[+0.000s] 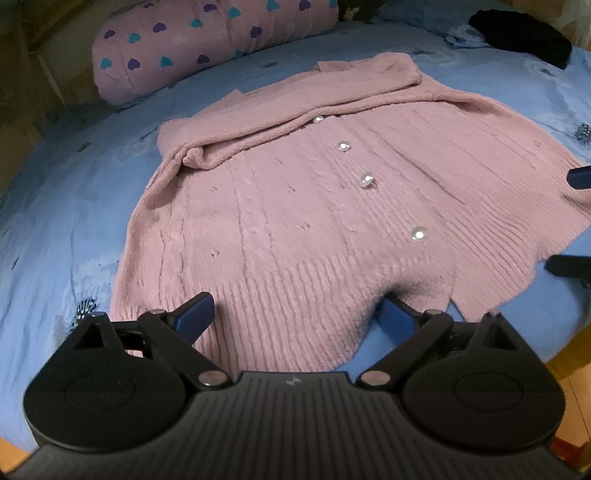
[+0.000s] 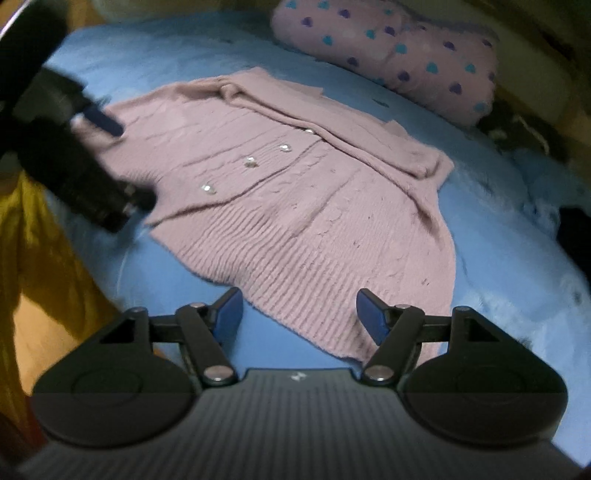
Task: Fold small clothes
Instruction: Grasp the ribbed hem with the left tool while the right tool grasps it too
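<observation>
A pink knit cardigan [image 1: 295,206] with pearl buttons lies flat on the blue bed sheet [image 1: 55,221], both sleeves folded across its chest. My left gripper [image 1: 295,314] is open, its blue fingers straddling the ribbed hem. My right gripper [image 2: 299,314] is open at another part of the hem; the cardigan also shows in the right wrist view [image 2: 303,192]. The right gripper's finger [image 1: 578,177] shows at the right edge of the left wrist view. The left gripper [image 2: 114,162] appears at the left of the right wrist view, over the cardigan's far corner.
A pink bolster pillow with heart prints [image 1: 207,44] lies at the head of the bed, also in the right wrist view [image 2: 399,55]. A black garment [image 1: 524,35] lies at the far right. The bed edge and wooden floor [image 1: 569,398] are close by.
</observation>
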